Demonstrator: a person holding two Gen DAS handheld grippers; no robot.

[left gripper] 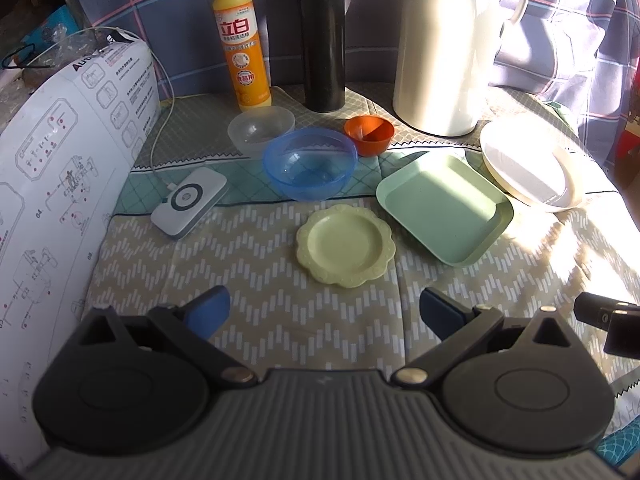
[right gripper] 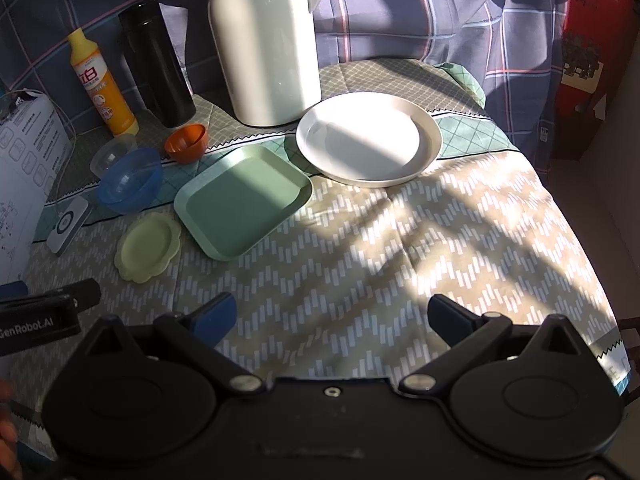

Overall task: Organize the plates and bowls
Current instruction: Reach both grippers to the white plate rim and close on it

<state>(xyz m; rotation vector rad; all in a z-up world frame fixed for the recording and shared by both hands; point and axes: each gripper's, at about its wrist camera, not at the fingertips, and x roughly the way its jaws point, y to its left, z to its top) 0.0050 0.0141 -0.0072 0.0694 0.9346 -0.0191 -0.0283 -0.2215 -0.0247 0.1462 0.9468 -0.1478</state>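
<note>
Right gripper (right gripper: 330, 314): jaws spread wide, nothing between them, above the zigzag-patterned cloth (right gripper: 360, 248) covering the surface. White round plate (right gripper: 368, 138) lies just in front of the cream jug (right gripper: 264, 40), partly sunlit. Green square plate (right gripper: 242, 196) sits left of it, close but apart. Yellow scalloped plate (right gripper: 148, 248) lies just beside the green one's left corner. Blue bowl (right gripper: 130, 184), clear bowl (right gripper: 110, 152) behind it, orange bowl (right gripper: 187, 142) near a black flask (right gripper: 158, 64). Yellow bottle (right gripper: 102, 84) stands upright.
</note>
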